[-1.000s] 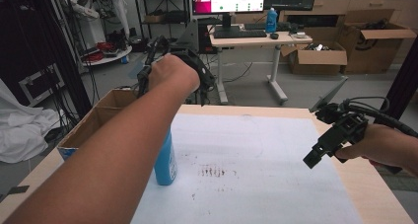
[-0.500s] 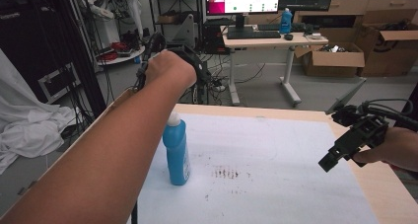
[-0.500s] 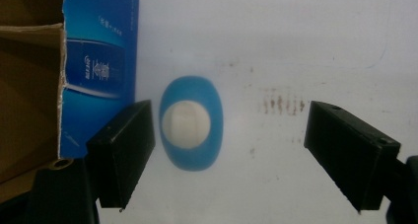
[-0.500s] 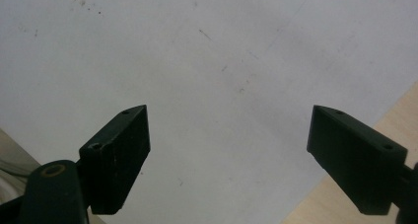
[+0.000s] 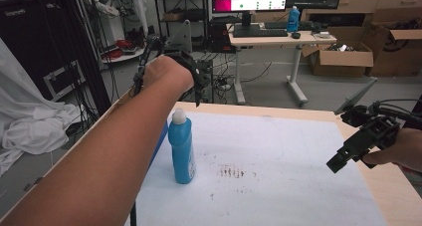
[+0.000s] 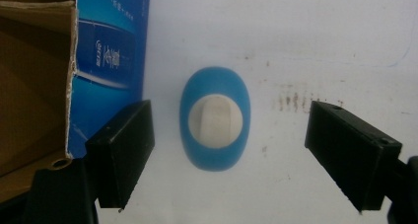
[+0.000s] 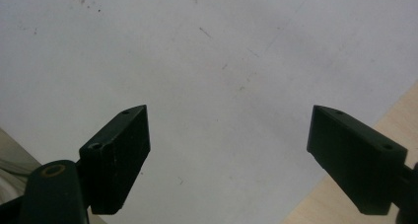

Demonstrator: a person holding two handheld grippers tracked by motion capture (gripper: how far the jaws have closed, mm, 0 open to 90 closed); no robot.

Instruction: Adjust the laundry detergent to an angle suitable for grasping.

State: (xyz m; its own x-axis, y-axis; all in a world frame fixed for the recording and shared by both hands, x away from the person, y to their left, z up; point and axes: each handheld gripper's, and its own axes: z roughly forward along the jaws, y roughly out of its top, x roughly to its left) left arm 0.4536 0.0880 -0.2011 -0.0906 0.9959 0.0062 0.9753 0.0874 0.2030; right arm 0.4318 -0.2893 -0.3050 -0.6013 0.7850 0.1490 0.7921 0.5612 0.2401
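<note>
A blue bottle (image 5: 181, 149) with a white cap stands upright on the white sheet (image 5: 278, 151), left of centre. My left gripper (image 5: 198, 84) hangs high over it, fully open and holding nothing. The left gripper view looks straight down on the bottle (image 6: 215, 135), which sits between the spread jaws of the left gripper (image 6: 229, 116) but well below them. My right gripper (image 5: 341, 160) hovers open over the sheet's right edge. In the right gripper view, the right gripper (image 7: 229, 118) has only bare sheet (image 7: 207, 61) between its jaws.
A blue carton (image 6: 111, 61) lies beside the bottle, against an open cardboard box (image 6: 34, 76) at the table's left edge. Brown smudges (image 5: 234, 172) mark the sheet. Bare wood (image 5: 393, 186) shows at the right. Beyond the table are a desk (image 5: 278, 37) and boxes (image 5: 343, 59).
The left forearm has shifted so the bottle now shows whole. The right gripper has drifted right and slightly lower. Both grippers stay open.
</note>
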